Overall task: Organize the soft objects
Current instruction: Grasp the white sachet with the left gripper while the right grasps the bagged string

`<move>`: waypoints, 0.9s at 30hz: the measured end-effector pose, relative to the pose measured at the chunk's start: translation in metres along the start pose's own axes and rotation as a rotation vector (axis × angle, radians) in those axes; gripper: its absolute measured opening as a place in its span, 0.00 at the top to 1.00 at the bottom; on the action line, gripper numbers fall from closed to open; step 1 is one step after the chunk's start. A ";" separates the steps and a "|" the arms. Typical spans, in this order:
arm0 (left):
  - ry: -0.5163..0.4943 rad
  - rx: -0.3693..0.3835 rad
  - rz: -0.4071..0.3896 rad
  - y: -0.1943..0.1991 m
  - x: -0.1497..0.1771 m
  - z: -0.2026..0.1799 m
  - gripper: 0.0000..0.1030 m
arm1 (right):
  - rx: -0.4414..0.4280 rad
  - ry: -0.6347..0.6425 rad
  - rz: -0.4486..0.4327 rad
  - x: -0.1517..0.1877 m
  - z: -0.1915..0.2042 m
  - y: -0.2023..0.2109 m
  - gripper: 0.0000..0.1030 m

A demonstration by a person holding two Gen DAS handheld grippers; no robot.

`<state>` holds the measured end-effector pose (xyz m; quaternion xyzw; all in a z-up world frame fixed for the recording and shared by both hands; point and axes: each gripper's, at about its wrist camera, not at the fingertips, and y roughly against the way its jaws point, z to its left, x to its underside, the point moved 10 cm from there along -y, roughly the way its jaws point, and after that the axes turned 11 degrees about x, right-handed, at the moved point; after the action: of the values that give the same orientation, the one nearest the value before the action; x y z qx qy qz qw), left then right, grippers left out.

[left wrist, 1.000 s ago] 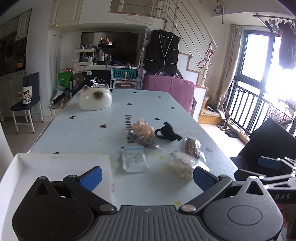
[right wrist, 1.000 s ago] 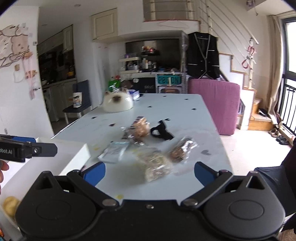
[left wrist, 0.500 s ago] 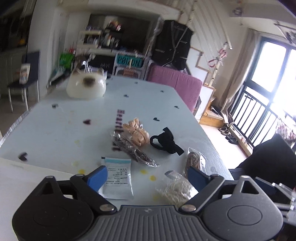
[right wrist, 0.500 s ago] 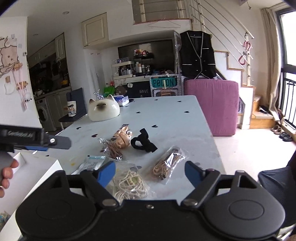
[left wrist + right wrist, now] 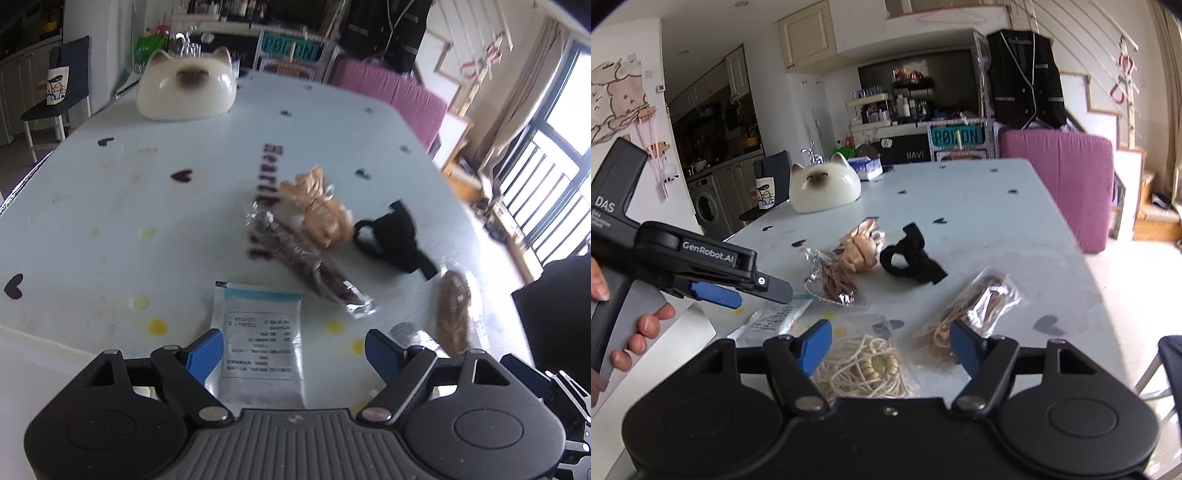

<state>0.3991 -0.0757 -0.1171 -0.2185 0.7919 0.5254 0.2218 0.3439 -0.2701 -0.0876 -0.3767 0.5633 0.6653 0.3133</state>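
Hovering low over the surface (image 5: 92, 192), the left tongs (image 5: 293, 354) have come forward and down since a second ago, when a white tray edge filled the near left of their view; now their blue fingers stand wide apart and hold nothing, straddling a flat white packet with a blue strip (image 5: 258, 343) at 6 o'clock. Its printed label is too small to read. The right tongs (image 5: 888, 347) have closed in too: equally wide open and empty, they frame a clear bag of cream cord (image 5: 866, 365) that earlier lay well ahead of them. At 2 o'clock from that bag lies a bag of tan cord (image 5: 971, 306), seen at 4 o'clock in the left view. In the right view the left tongs enter at 9 o'clock, held by the person's left hand (image 5: 631, 332), with "GenRobot.AI" and "DAS" legible on the body.

Farther out, at the middle of the surface, a crinkled clear bag of dark brown bands (image 5: 306, 266) touches a peach fabric bundle (image 5: 317, 210), and a black fabric piece (image 5: 395, 240) sits just beside that at 3 o'clock. Dark lettering printed on the surface is half covered and blurred. At 11 o'clock stands a white cat-shaped dome (image 5: 186, 90). Beyond the surface, a teal plate (image 5: 956, 136) reads "P0ISON", and a dark panel left of it appears to read "HAVE".
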 end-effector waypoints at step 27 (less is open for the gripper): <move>-0.173 -0.090 0.090 -0.028 0.011 0.003 0.39 | -0.095 0.000 0.070 0.032 0.014 0.011 0.36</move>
<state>0.4069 -0.0835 -0.1449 -0.1462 0.7544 0.5866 0.2557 0.3159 -0.2583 -0.1082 -0.3712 0.5440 0.7018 0.2714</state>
